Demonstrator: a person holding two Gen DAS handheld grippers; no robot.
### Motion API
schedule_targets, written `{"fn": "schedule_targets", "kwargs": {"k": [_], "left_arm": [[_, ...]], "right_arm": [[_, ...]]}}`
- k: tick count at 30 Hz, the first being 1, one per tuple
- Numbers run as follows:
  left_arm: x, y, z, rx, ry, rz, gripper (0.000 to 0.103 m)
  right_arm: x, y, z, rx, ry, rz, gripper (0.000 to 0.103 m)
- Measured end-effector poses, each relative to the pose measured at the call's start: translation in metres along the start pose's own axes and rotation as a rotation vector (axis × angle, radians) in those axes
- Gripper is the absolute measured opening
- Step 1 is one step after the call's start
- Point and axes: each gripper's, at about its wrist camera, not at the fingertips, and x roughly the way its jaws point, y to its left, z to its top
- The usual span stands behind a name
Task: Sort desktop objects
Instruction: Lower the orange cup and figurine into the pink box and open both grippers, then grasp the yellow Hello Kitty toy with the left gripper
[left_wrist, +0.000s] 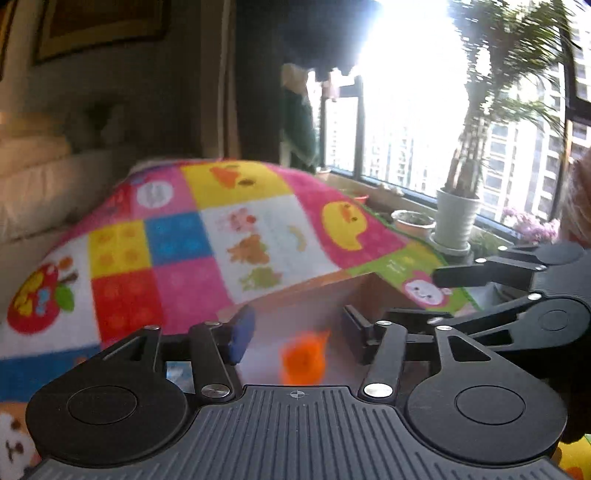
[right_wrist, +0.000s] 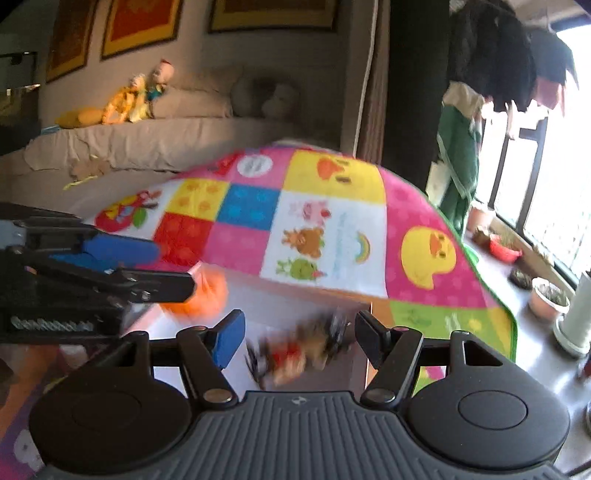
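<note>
A blurred orange toy (left_wrist: 304, 360) lies between the spread fingers of my left gripper (left_wrist: 295, 328), which is open; I cannot tell whether it touches them. It also shows in the right wrist view (right_wrist: 207, 291), beside the left gripper (right_wrist: 147, 269). A blurred brown and red toy (right_wrist: 299, 350) lies between the spread fingers of my right gripper (right_wrist: 299, 339), which is open. The right gripper (left_wrist: 439, 295) reaches in from the right in the left wrist view. Both toys sit on a pale surface (right_wrist: 266, 299).
A colourful patchwork play mat (right_wrist: 314, 221) covers the table behind the toys. A beige sofa (right_wrist: 147, 136) with soft toys stands at the back. Potted plants (left_wrist: 456, 218) line the window ledge on the right.
</note>
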Motion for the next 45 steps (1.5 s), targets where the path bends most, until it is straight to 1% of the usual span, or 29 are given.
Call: {"fn": "schedule_targets", "kwargs": {"k": [2,3,4,7,10,11,13,14,16,17,20,21,23,25,27,29,30,32,34,35,37,41,43,44,45], "left_arm": [[-0.011,0.01,-0.012,-0.015,0.003,0.009,0.068],[-0.02,0.014,-0.02,-0.015,0.0,0.02,0.073],[-0.029,0.016,-0.027,-0.009,-0.003,0.028,0.078],[-0.057,0.018,-0.054,0.012,0.001,0.027,0.086],[-0.081,0.02,-0.08,0.023,0.026,0.02,0.092],[-0.087,0.02,-0.088,0.031,0.04,0.022,0.093],[-0.095,0.018,-0.102,0.061,0.066,0.036,0.095],[-0.1,0.017,-0.108,0.075,0.074,0.048,0.095],[-0.108,0.017,-0.117,0.078,0.09,0.063,0.095],[-0.111,0.018,-0.121,0.065,0.1,0.061,0.096],[-0.111,0.021,-0.126,0.024,0.12,0.061,0.096],[-0.11,0.022,-0.127,0.014,0.126,0.066,0.096],[-0.11,0.023,-0.128,-0.001,0.133,0.074,0.096],[-0.11,0.023,-0.129,-0.01,0.133,0.086,0.097],[-0.11,0.024,-0.129,-0.022,0.131,0.1,0.097],[-0.109,0.024,-0.128,-0.036,0.129,0.096,0.097],[-0.107,0.025,-0.128,-0.041,0.128,0.092,0.097],[-0.104,0.024,-0.127,-0.051,0.126,0.097,0.097],[-0.101,0.023,-0.126,-0.07,0.123,0.098,0.097],[-0.1,0.023,-0.125,-0.081,0.122,0.096,0.097],[-0.1,0.023,-0.123,-0.102,0.117,0.085,0.097],[-0.097,0.021,-0.121,-0.11,0.128,0.097,0.097],[-0.093,0.02,-0.12,-0.115,0.14,0.113,0.096],[-0.09,0.02,-0.119,-0.116,0.147,0.124,0.093],[-0.087,0.02,-0.118,-0.112,0.153,0.133,0.086]], "right_arm": [[-0.004,-0.003,-0.007,0.014,-0.008,0.01,0.066],[-0.006,-0.005,-0.011,0.02,-0.009,0.0,0.066],[-0.008,-0.007,-0.015,0.025,-0.006,-0.021,0.066],[-0.008,-0.012,-0.032,0.038,0.028,-0.089,0.066],[0.002,-0.015,-0.047,0.026,0.086,-0.143,0.06],[0.007,-0.015,-0.051,0.023,0.108,-0.14,0.06],[0.007,-0.015,-0.054,0.043,0.119,-0.094,0.056],[0.008,-0.011,-0.052,0.033,0.126,-0.061,0.057],[0.007,0.003,-0.051,-0.021,0.107,-0.074,0.057],[0.007,0.008,-0.051,-0.029,0.104,-0.064,0.057],[0.007,0.013,-0.05,-0.033,0.091,0.008,0.057],[0.005,0.015,-0.049,-0.037,0.087,0.016,0.056],[-0.001,0.019,-0.049,-0.051,0.068,0.005,0.056],[-0.014,0.021,-0.047,-0.04,0.029,-0.011,0.057],[-0.036,0.021,-0.046,-0.012,-0.013,-0.01,0.062],[-0.061,0.022,-0.049,0.02,-0.045,0.035,0.07],[-0.069,0.023,-0.05,0.028,-0.049,0.061,0.072],[-0.086,0.03,-0.059,0.04,-0.046,0.121,0.081],[-0.096,0.039,-0.073,0.047,-0.018,0.166,0.083],[-0.098,0.046,-0.082,0.04,-0.004,0.174,0.083],[-0.102,0.058,-0.099,0.024,0.011,0.155,0.083],[-0.099,0.063,-0.122,0.111,0.031,0.113,0.085],[-0.092,0.061,-0.126,0.136,0.034,0.071,0.086],[-0.09,0.06,-0.126,0.149,0.043,0.067,0.086],[-0.09,0.057,-0.126,0.162,0.041,0.075,0.086]]}}
